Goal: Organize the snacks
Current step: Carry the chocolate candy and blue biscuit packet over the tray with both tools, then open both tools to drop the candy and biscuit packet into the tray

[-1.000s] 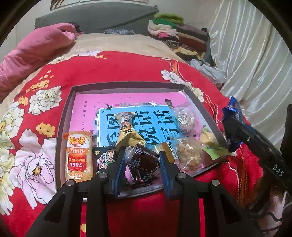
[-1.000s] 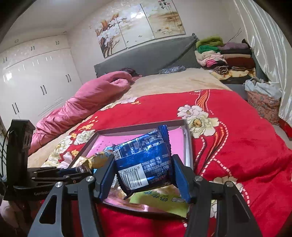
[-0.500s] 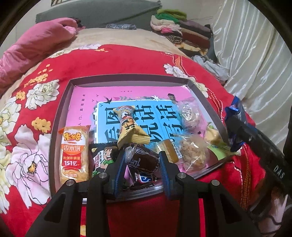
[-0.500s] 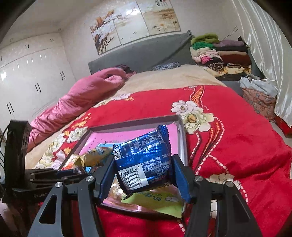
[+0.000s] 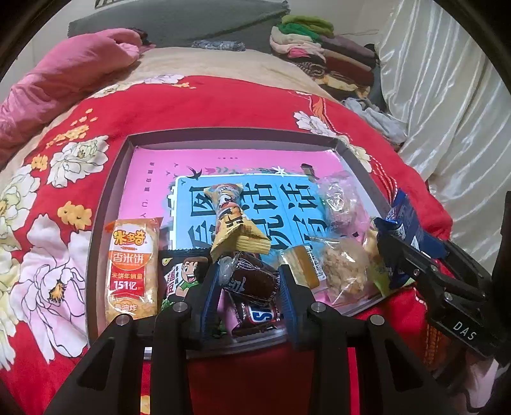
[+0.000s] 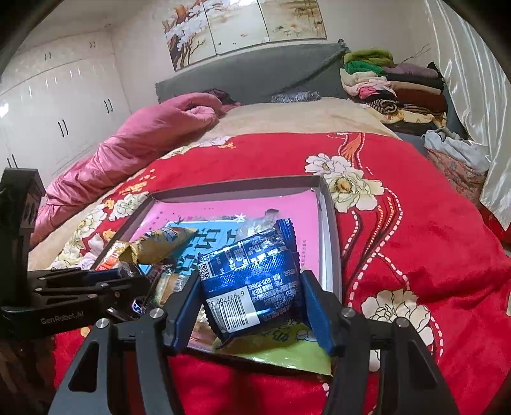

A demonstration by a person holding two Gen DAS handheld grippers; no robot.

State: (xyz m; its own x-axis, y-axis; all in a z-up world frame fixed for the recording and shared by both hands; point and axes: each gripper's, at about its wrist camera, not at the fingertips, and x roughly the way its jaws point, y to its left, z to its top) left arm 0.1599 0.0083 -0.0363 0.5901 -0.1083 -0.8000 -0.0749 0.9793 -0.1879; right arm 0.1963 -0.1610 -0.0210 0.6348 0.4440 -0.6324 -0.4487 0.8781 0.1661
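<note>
The left gripper, low in the centre of the left wrist view, has its blue pads clamped on a small dark brown chocolate in a crinkled clear-ended wrapper, held over the near edge of a shallow grey-rimmed tray. The right gripper is clamped on a shiny blue foil packet, its white barcode panel facing the camera and its serrated top edge pointing up; it hangs over the tray's near right corner. In the tray, which is lined with a pink and light blue printed sheet, lie an orange rice cracker pack at lower left, a black pack with a cartoon boy beside it, a yellow twisted wrapper in the middle, a brown bar with white lettering just under the held chocolate, two clear bags of pale lumps at right, and a small tan sweet. A green-yellow packet juts over the near rim in the right wrist view. The tray sits on a red blanket with large white flowers spread over a bed; a pink quilt is bunched at upper left, folded clothes are stacked at upper right by pale satin curtains, and white wardrobes and a flower painting fill the far walls.
</note>
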